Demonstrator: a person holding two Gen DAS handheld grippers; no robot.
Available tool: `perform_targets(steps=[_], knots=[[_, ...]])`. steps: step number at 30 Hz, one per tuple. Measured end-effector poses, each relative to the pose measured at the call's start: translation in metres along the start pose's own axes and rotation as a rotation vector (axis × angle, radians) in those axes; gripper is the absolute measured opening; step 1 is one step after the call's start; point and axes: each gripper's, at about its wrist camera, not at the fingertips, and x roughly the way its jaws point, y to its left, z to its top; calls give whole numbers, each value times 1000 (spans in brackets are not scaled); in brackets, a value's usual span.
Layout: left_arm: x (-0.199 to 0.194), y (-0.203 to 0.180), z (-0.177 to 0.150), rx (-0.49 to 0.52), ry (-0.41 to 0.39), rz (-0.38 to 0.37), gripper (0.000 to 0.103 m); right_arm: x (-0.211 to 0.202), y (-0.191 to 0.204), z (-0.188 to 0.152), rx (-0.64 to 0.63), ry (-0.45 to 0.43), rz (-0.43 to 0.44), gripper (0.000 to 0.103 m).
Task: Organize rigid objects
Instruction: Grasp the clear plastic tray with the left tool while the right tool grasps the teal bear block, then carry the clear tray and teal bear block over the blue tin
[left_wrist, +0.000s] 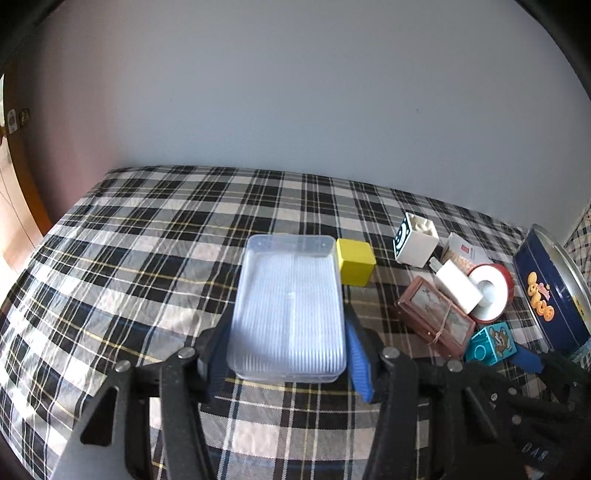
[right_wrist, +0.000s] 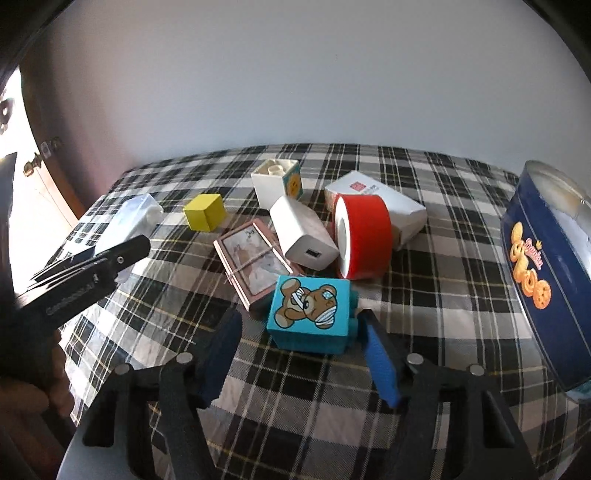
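A clear plastic box (left_wrist: 288, 306) lies on the plaid cloth, and my left gripper (left_wrist: 286, 334) is shut on its near end with a blue pad pressed on each long side. In the right wrist view the same box (right_wrist: 125, 221) shows at the far left behind the left gripper's black body. A teal block with a bear picture (right_wrist: 310, 314) rests on the cloth at the tips of my right gripper (right_wrist: 299, 323). The jaws stand wider than the block, with a clear gap on its left side. The teal block (left_wrist: 491, 343) also shows low right in the left wrist view.
Right of the box sit a yellow cube (left_wrist: 356, 266), a white studded block (right_wrist: 275, 184), a brown framed box (right_wrist: 255, 258), a white charger (right_wrist: 303, 236), a red tape roll (right_wrist: 364, 236) and a white carton (right_wrist: 388, 203). A blue cookie tin (right_wrist: 546, 266) stands far right.
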Motion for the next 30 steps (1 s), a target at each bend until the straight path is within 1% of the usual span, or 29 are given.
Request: perform_targets(steps=[3,4,6,8,13,16,18,21,26,30], knots=[[1,-1,0,-2,9,-3,53,4,-11,1,57,0,60,67],[1,-1,0,-4,11,-4,53,5,-15,2,69,-1,75,64],[2,0,-1,-16,13,-6,53,5,-16,2,55,2,61,50],[2,1,0,-30,17,-8,53,3,-17,1,41,1,64,49],[4,5,2,-54,25,-16,53,-5,-27,-4,52,-2,68,49],[-1,7,3,-70,-1,-24,53,-11,-32,-7,40,-18,71,46],[-7,8,4,-80,-40,-26,53,-22,-33,-7,18,-69,60,46],[-15,6,4,-83,-98,-4,53,-42,-36,-6,-1,-153,44,46],[-27,0,3,-88,-172,11,53,-70,-47,-5,-21,-281,55,46],[-36,-10,0,-82,-222,24,53,-93,-55,-4,-32,-385,103,46]])
